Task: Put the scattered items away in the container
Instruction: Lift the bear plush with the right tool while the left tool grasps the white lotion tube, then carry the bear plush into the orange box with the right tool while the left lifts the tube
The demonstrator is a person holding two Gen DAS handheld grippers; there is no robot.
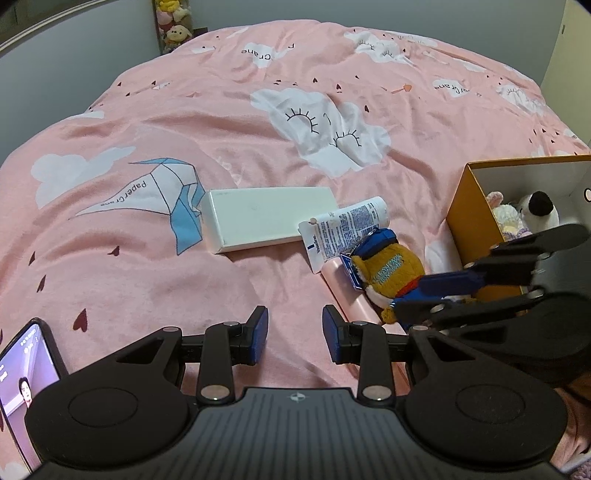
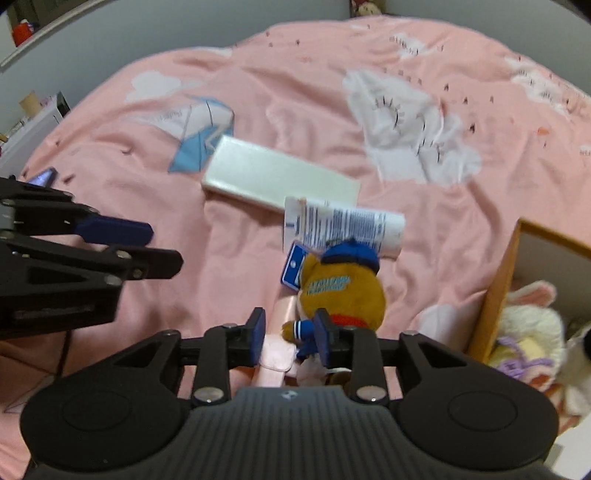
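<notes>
A brown plush bear [image 1: 389, 275] [image 2: 341, 291] in a blue cap lies on the pink bedspread, on top of a pink tube [image 1: 349, 291] [image 2: 277, 345]. A white Vaseline tube [image 1: 343, 227] [image 2: 341, 225] and a white box [image 1: 266, 221] [image 2: 277, 173] lie just beyond it. The orange box [image 1: 471, 214] [image 2: 495, 295] at the right holds soft toys. My right gripper [image 2: 289, 338] [image 1: 417, 295] is open, its fingers around the bear's lower end and the pink tube. My left gripper [image 1: 295, 334] [image 2: 162, 247] is open and empty above bare bedspread, left of the bear.
A phone [image 1: 26, 391] with a lit screen lies at the bed's near left. Stuffed toys [image 1: 173, 22] hang at the far wall. The pink bedspread [image 1: 258, 110] spreads wide beyond the items.
</notes>
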